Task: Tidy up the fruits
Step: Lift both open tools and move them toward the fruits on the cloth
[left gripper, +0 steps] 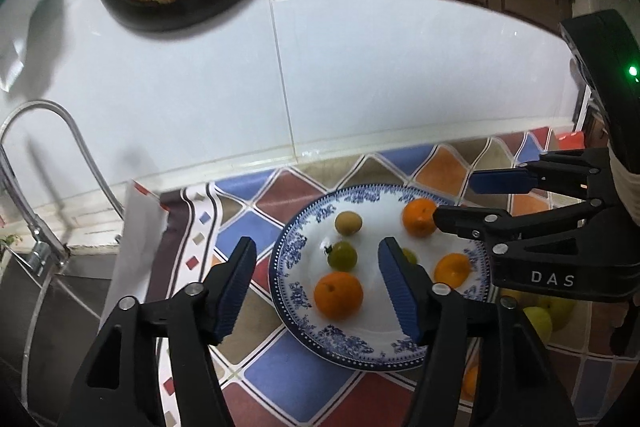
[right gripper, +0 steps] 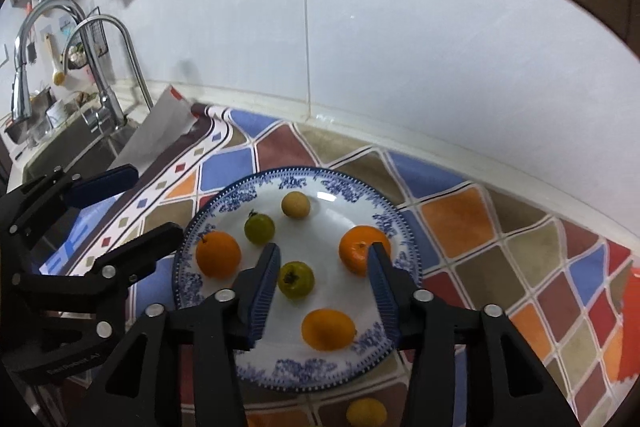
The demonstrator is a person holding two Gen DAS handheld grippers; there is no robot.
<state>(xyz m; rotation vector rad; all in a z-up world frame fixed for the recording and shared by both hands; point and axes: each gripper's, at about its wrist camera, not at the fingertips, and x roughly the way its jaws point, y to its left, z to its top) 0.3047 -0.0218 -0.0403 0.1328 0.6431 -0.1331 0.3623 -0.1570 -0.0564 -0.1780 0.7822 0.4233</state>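
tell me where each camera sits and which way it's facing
Left wrist: on the left gripper, looking down at the plate from its sink side; its own open fingers show, and the right gripper.
Right wrist: on the right gripper, above the plate's near rim; the left gripper shows.
Shared: plate, oranges, tiled wall.

The plate [right gripper: 400,227] looks like glossy glazed ceramic; the cloth [right gripper: 500,227] on the counter is matt. The wall tiles [left gripper: 400,87] shine smoothly, the tap [right gripper: 120,67] is polished metal, and the fingers [right gripper: 262,291] carry ribbed blue pads
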